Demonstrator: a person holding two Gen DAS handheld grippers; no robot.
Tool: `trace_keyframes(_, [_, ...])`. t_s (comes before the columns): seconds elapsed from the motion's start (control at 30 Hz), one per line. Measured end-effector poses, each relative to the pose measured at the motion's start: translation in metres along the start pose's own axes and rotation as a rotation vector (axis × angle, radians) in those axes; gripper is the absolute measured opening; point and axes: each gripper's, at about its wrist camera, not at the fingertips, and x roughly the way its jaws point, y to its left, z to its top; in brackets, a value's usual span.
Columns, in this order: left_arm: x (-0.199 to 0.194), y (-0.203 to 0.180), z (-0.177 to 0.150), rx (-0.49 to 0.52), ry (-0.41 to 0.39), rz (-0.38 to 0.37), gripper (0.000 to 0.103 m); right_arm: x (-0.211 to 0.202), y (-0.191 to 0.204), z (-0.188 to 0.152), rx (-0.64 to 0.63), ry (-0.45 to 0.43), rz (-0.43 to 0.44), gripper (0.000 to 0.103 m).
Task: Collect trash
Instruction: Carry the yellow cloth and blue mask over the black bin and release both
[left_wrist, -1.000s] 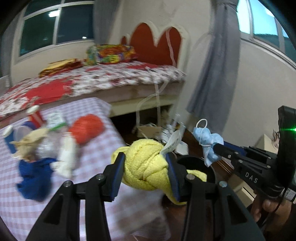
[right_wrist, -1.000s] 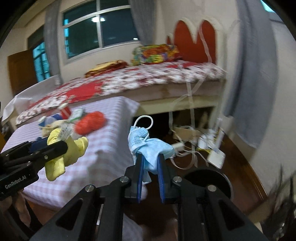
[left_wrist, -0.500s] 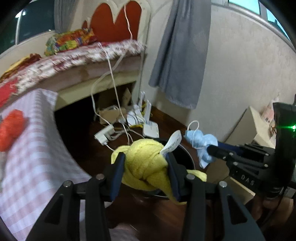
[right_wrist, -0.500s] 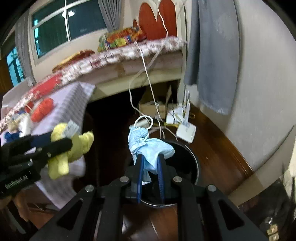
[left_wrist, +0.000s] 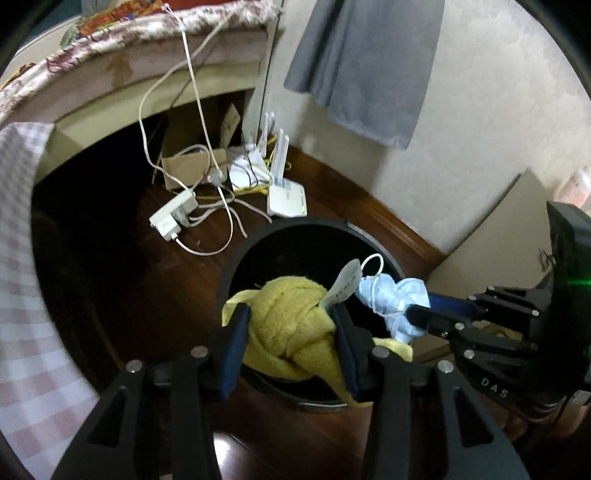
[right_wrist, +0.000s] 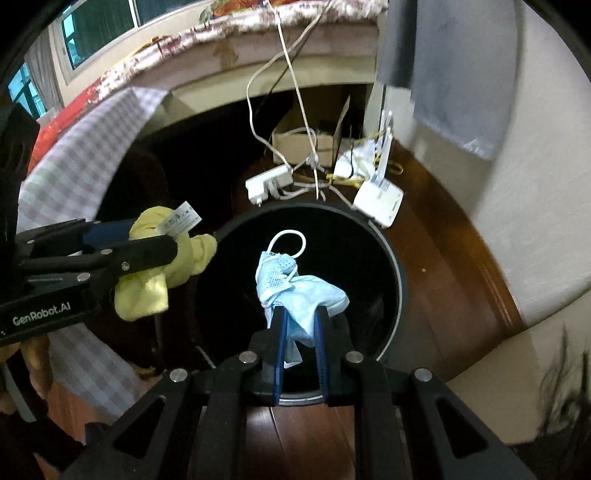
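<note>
A round black bin (left_wrist: 240, 254) (right_wrist: 391, 258) stands on the dark wooden floor below both grippers. My left gripper (left_wrist: 290, 321) is shut on a knotted yellow cloth (left_wrist: 288, 325) with a white tag, held over the near rim of the bin; in the right wrist view that gripper (right_wrist: 173, 247) and its yellow cloth (right_wrist: 147, 291) hang at the bin's left edge. My right gripper (right_wrist: 299, 321) is shut on a crumpled light blue face mask (right_wrist: 295, 284) above the bin's opening. Seen from the left wrist, the mask (left_wrist: 391, 299) hangs from the right gripper (left_wrist: 413, 314) beside the cloth.
Beyond the bin lie a white power strip (left_wrist: 171, 216), tangled cables (left_wrist: 207, 177), a white router (left_wrist: 286, 199) and a cardboard box (right_wrist: 306, 140) under the bed (left_wrist: 147, 44). A pink checked tablecloth (left_wrist: 18, 295) hangs at the left. A grey curtain (left_wrist: 362, 66) and wall stand right.
Both grippers have swung away from the checked table and dropped toward the floor, each keeping its load. The bin now fills the middle of both views.
</note>
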Motion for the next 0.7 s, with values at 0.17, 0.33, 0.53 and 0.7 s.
trace_keyframes(0.17, [0.028,0.004,0.000,0.014,0.080,0.023,0.069,0.041,-0.018,-0.008,-0.004,0.091,-0.074,0.066])
trace_keyframes(0.33, [0.018,0.003,-0.001,0.026,0.033,0.076,0.084,0.040,-0.048,-0.014,0.085,0.096,-0.121,0.074])
trace_keyframes(0.53, [0.006,-0.002,-0.004,0.043,-0.005,0.115,0.092,0.020,-0.063,-0.021,0.187,0.068,-0.118,0.077])
trace_keyframes(0.7, [-0.020,-0.006,-0.007,0.039,-0.047,0.135,0.094,-0.008,-0.057,-0.024,0.208,0.025,-0.132,0.077])
